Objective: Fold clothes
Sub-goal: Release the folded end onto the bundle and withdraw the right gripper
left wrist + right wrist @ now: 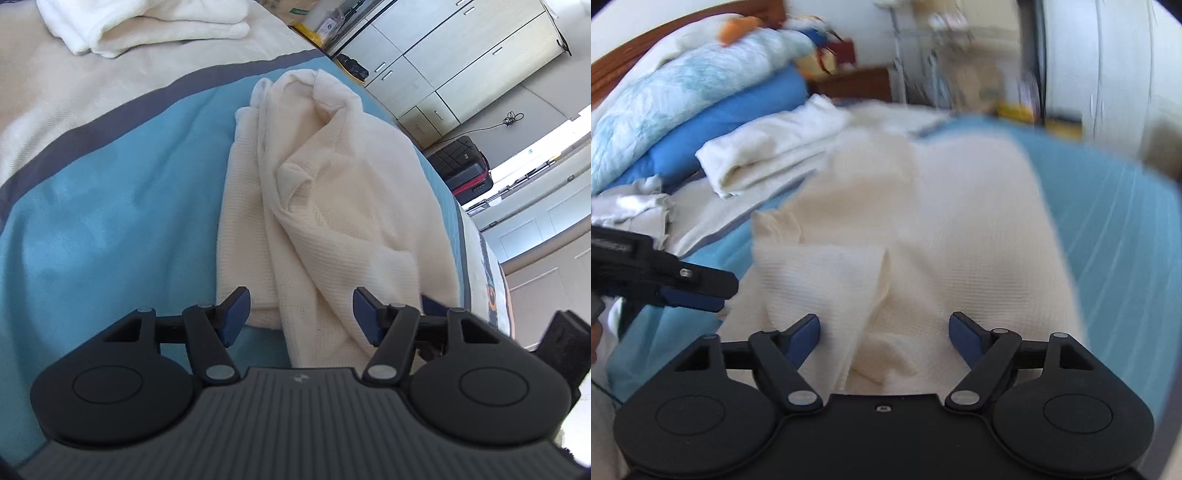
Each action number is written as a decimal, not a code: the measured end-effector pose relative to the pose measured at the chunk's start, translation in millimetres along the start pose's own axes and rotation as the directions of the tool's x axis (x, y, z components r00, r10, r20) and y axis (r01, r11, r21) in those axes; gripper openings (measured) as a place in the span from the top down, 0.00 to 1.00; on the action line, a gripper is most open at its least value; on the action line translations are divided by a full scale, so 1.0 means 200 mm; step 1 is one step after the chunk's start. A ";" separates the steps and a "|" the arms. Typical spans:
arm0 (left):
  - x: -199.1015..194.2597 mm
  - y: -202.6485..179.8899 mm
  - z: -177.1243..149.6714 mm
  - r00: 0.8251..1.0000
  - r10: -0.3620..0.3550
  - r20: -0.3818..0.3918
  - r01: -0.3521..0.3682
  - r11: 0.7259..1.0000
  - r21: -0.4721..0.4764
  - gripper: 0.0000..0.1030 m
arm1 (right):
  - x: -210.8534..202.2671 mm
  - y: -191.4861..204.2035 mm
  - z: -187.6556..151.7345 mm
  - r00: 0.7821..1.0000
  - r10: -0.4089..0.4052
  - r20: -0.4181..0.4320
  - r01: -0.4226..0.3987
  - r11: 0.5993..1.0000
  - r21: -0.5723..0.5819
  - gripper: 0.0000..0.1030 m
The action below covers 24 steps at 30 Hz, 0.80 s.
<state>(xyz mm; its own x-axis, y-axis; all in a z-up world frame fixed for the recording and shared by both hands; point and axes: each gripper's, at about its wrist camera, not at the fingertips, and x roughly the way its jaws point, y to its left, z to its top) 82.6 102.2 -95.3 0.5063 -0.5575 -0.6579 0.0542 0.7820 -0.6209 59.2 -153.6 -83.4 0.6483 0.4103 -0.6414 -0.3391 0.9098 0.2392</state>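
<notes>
Cream garment [325, 206] between open left tongs [301, 317]

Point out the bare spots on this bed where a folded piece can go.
Free: the blue sheet between the cream garment and the dark stripe. Crowded: the folded cream pile against the stacked pillows.

Two grippers show, the left gripper [301, 317] and the right gripper [884, 338]. One cream knit garment [332, 206] lies crumpled on one blue blanket [110, 221]. Behind it sit one folded cream stack [144, 26] and two pillows [701, 96]
</notes>
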 end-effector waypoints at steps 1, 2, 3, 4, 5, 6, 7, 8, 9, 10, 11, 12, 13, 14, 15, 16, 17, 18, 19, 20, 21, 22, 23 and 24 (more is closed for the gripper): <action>-0.01 0.00 0.00 1.000 -0.006 0.001 0.006 1.000 0.006 0.41 | 0.01 -0.01 -0.01 0.999 0.044 0.002 -0.044 0.999 0.027 0.28; -0.02 -0.01 0.00 1.000 -0.013 0.006 0.013 1.000 0.010 0.41 | 0.01 0.00 -0.01 0.996 0.092 0.000 -0.092 0.995 0.031 0.33; -0.03 -0.01 0.00 1.000 -0.020 0.010 0.020 1.000 0.014 0.41 | 0.02 0.03 -0.02 0.991 0.129 -0.014 -0.129 0.992 0.005 0.38; -0.04 -0.02 0.00 0.999 -0.029 0.015 0.029 0.999 0.017 0.40 | 0.03 0.07 -0.02 0.988 0.148 -0.034 -0.149 0.989 -0.022 0.52; -0.05 -0.02 0.00 0.999 -0.043 0.021 0.043 0.999 0.012 0.40 | 0.04 0.09 -0.03 0.987 0.149 -0.057 -0.152 0.988 -0.037 0.60; -0.05 -0.02 0.01 0.998 -0.054 0.025 0.054 0.999 0.006 0.39 | 0.05 0.11 -0.04 0.989 0.129 -0.073 -0.132 0.991 -0.039 0.76; -0.06 -0.02 0.01 0.998 -0.059 0.026 0.059 0.998 0.002 0.39 | 0.05 0.12 -0.05 0.991 0.107 -0.081 -0.110 0.993 -0.040 0.83; -0.06 -0.03 0.00 0.998 -0.062 0.026 0.062 0.998 -0.001 0.39 | 0.05 0.14 -0.07 0.992 0.100 -0.078 -0.104 0.993 -0.050 0.83; -0.05 -0.03 0.00 0.998 -0.059 0.020 0.059 0.998 0.004 0.39 | 0.04 0.16 -0.09 0.992 0.112 -0.065 -0.116 0.991 -0.069 0.83; -0.05 -0.03 0.00 0.998 -0.057 0.013 0.057 0.998 0.008 0.39 | 0.03 0.19 -0.11 0.990 0.125 -0.071 -0.131 0.987 -0.092 0.83; -0.04 -0.04 -0.01 0.998 -0.055 0.005 0.055 0.998 0.014 0.39 | 0.03 0.23 -0.13 0.985 0.138 -0.100 -0.150 0.981 -0.119 0.83; -0.04 -0.04 -0.01 0.998 -0.055 0.001 0.055 0.998 0.016 0.39 | 0.03 0.27 -0.14 0.980 0.151 -0.129 -0.169 0.975 -0.146 0.83; -0.04 -0.04 -0.01 0.998 -0.055 -0.003 0.055 0.998 0.019 0.39 | 0.02 0.31 -0.15 0.975 0.153 -0.162 -0.181 0.968 -0.176 0.82; -0.04 -0.04 -0.01 0.999 -0.053 -0.005 0.053 0.998 0.020 0.39 | -0.01 0.35 -0.16 0.970 0.142 -0.197 -0.184 0.960 -0.212 0.82; -0.04 -0.04 -0.01 0.999 -0.044 -0.003 0.045 0.999 0.018 0.39 | -0.04 0.39 -0.17 0.967 0.123 -0.223 -0.177 0.955 -0.239 0.82; -0.05 -0.04 -0.01 0.999 -0.036 0.000 0.036 0.999 0.017 0.39 | -0.09 0.42 -0.16 0.968 0.102 -0.227 -0.159 0.955 -0.250 0.77; -0.05 -0.03 -0.01 1.000 -0.028 0.002 0.028 0.999 0.019 0.39 | -0.16 0.42 -0.14 0.973 0.092 -0.212 -0.146 0.957 -0.252 0.66; -0.05 -0.03 -0.01 1.000 -0.021 0.005 0.021 1.000 0.021 0.38 | -0.23 0.41 -0.13 0.980 0.079 -0.185 -0.125 0.959 -0.254 0.59; -0.05 -0.03 -0.01 1.000 -0.016 0.005 0.016 1.000 0.023 0.38 | -0.29 0.38 -0.12 0.987 0.052 -0.154 -0.091 0.962 -0.256 0.44; -0.05 -0.03 -0.01 1.000 -0.014 0.004 0.014 1.000 0.025 0.38 | -0.36 0.35 -0.11 0.992 0.025 -0.123 -0.056 0.965 -0.257 0.37; -0.04 -0.04 -0.01 1.000 -0.015 0.000 0.015 0.999 0.031 0.38 | -0.41 0.32 -0.11 0.995 -0.012 -0.097 -0.013 0.965 -0.261 0.37; -0.03 -0.05 -0.01 1.000 -0.014 -0.006 0.014 0.999 0.039 0.38 | -0.45 0.28 -0.11 0.995 -0.063 -0.078 0.040 0.962 -0.269 0.37; -0.01 -0.07 -0.02 1.000 -0.004 -0.020 0.005 0.999 0.054 0.38 | -0.48 0.23 -0.11 0.991 -0.114 -0.065 0.092 0.957 -0.275 0.37; 0.01 -0.08 -0.03 0.999 0.011 -0.037 -0.009 0.997 0.071 0.38 | -0.48 0.19 -0.12 0.984 -0.165 -0.064 0.141 0.950 -0.278 0.37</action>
<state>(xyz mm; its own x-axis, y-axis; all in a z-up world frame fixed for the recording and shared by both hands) 77.9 86.1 -89.3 0.4744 -0.5587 -0.6803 0.1106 0.8045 -0.5836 -32.0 -160.7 -30.4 0.6503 0.2495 -0.7176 -0.4199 0.9052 -0.0658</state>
